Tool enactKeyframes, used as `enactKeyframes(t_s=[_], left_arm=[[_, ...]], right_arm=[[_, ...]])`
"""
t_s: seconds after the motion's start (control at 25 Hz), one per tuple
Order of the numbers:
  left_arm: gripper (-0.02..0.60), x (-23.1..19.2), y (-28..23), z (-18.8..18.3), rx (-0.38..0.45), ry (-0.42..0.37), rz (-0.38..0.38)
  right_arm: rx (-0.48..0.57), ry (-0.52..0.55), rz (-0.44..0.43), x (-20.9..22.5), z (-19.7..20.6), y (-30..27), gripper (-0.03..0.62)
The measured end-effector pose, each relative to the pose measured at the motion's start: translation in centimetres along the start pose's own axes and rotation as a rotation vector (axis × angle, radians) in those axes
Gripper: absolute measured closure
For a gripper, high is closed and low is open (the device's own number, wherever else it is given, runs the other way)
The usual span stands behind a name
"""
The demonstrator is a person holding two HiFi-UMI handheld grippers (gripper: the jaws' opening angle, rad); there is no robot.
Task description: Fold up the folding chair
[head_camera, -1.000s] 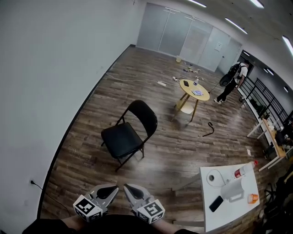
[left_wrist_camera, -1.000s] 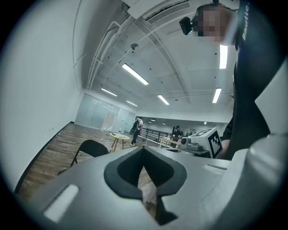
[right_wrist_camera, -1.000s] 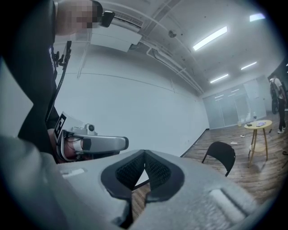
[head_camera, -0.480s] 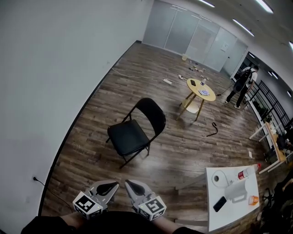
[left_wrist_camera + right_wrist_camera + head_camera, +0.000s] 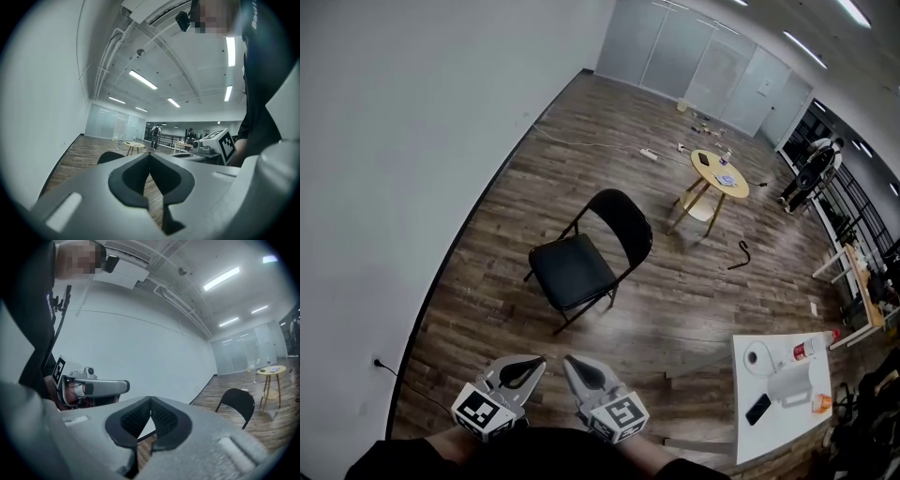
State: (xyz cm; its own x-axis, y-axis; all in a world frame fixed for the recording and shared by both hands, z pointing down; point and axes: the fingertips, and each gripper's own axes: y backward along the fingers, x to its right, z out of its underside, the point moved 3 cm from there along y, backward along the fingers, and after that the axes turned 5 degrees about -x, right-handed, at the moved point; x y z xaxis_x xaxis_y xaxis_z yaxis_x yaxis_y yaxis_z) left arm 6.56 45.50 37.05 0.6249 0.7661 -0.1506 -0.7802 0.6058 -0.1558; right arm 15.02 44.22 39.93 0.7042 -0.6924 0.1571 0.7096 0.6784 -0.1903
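light: bright ceiling strips (image 5: 144, 80) | shadows: soft | edges: fisheye warp, dark vignette

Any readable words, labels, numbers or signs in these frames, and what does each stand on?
No text can be read in full.
White lettering on the person's dark top: cut off at the picture's edge, unreadable.
Sheet on the far wall: too small.
Label on the bottle on the white table: too small.
Marker cubes: square patterns only, no letters.
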Motion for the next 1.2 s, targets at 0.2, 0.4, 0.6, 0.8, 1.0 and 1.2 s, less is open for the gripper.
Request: enactKeyframes(t_s=[0.2,0.4,0.6,0.8,1.0,1.2], left_arm=[[0.586,-1.8,0.5,-1.1,0.003,0.014,-0.004],[0.586,-3.5,0.2,-1.8,0.022,-0.009,0.0],[0.584,-4.0,-0.7,-2.2,0.007,-0.014,-0.005],[0.584,-4.5,-2.6,-2.3,-0.014,-0.001,-0.025],[0.581,-4.4,-4.9,-1.3,-0.059,0.023,-0.044],[0.571,-4.5,-7.8,-0.7,-0.093,0.045,-0.065]], right_arm=[[0.013,0.011,0.044,0.2,-1.3,-0.7,0.595],[0.013,0.036,0.075,0.8,-2.6,-1.3,0.582],[0.023,0.048,0.061,1.9,-3.1,-1.4,0.58],[0.027,0.054,0.049,4.5,-3.7,-1.5,0.581],[0.014,0.028,0.022,7.8,-3.5,-0.9,0.576],[-0.003,-0.019,0.018,12.5,-2.4,0.3,0.572]])
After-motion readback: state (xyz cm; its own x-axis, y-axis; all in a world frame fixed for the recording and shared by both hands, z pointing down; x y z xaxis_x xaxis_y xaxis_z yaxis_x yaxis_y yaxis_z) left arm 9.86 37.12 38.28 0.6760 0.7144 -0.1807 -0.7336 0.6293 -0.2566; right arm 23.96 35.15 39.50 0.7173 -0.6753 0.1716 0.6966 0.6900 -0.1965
